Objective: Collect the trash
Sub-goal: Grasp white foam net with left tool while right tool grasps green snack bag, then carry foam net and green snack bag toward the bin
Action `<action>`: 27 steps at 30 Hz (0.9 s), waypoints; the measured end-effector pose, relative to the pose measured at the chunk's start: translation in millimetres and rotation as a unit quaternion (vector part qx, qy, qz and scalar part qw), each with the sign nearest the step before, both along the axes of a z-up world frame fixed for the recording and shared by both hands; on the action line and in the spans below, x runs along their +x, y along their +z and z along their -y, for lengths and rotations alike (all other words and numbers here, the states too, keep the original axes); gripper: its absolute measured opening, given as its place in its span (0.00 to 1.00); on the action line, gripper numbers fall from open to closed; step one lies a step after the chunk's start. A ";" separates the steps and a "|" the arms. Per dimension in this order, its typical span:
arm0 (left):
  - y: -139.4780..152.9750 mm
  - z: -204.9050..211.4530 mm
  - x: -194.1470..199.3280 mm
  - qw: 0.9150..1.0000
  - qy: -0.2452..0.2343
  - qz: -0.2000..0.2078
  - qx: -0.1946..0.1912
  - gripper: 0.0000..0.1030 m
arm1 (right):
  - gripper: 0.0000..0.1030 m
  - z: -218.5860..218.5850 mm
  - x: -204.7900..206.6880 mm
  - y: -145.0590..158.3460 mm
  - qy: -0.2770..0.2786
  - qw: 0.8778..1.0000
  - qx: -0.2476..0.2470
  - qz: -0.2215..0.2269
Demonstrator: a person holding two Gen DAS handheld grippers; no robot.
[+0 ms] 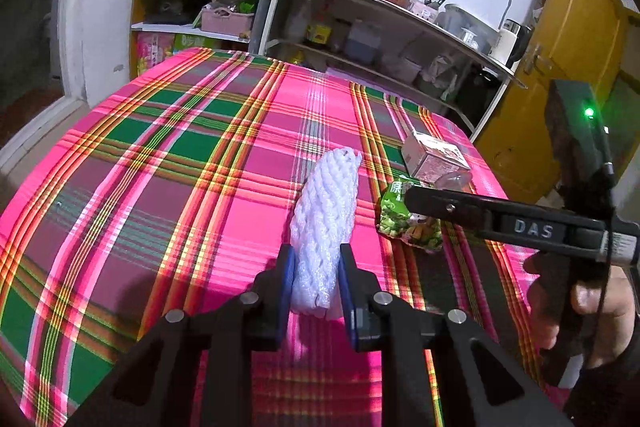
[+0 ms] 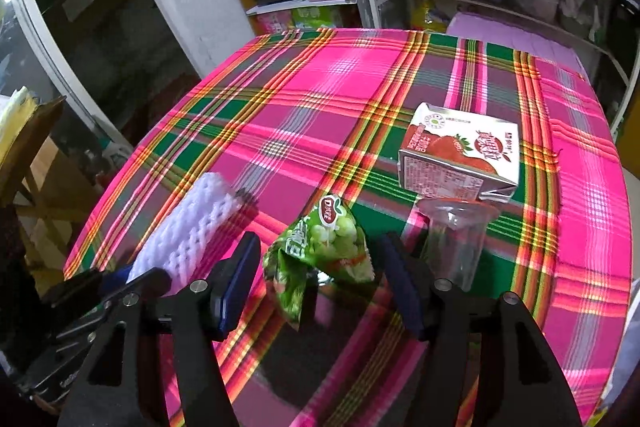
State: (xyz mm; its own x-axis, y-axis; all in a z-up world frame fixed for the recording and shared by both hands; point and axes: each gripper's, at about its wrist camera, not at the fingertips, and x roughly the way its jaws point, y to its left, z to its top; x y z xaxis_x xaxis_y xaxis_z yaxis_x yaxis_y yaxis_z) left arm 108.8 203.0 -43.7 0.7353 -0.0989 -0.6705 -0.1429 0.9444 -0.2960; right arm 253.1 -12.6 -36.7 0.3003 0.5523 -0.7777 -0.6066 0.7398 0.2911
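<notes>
A white foam fruit net (image 1: pixel 326 223) lies on the pink plaid tablecloth (image 1: pixel 180 163). My left gripper (image 1: pixel 318 259) is shut on its near end, blue pads on both sides. The net also shows in the right wrist view (image 2: pixel 192 231). A green snack wrapper (image 2: pixel 324 255) lies between the fingers of my right gripper (image 2: pixel 320 259), which is open around it, not touching. The wrapper shows in the left wrist view (image 1: pixel 404 223), partly behind the right gripper's finger. A strawberry milk carton (image 2: pixel 460 155) and a clear plastic cup (image 2: pixel 456 239) lie just right of the wrapper.
Metal shelves (image 1: pixel 380 27) with bottles, jars and a pot stand behind the table. A yellow door (image 1: pixel 568 47) is at the right. A wooden chair (image 2: pixel 32 155) stands off the table's left edge. The table edge (image 2: pixel 624 267) falls off on the right.
</notes>
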 end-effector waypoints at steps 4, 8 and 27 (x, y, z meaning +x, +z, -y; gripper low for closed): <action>0.0 0.2 -0.1 1.000 0.001 0.000 0.000 0.21 | 0.41 1.3 -2.2 -2.4 0.007 1.000 -0.001 0.000; 0.4 0.1 -0.6 1.000 0.000 0.000 0.000 0.21 | 0.38 5.9 -5.8 -1.2 0.010 1.000 0.005 -0.002; 30.7 49.4 -27.3 0.999 -0.021 0.025 0.009 0.21 | 0.37 78.8 -62.4 37.1 0.000 0.999 0.033 0.032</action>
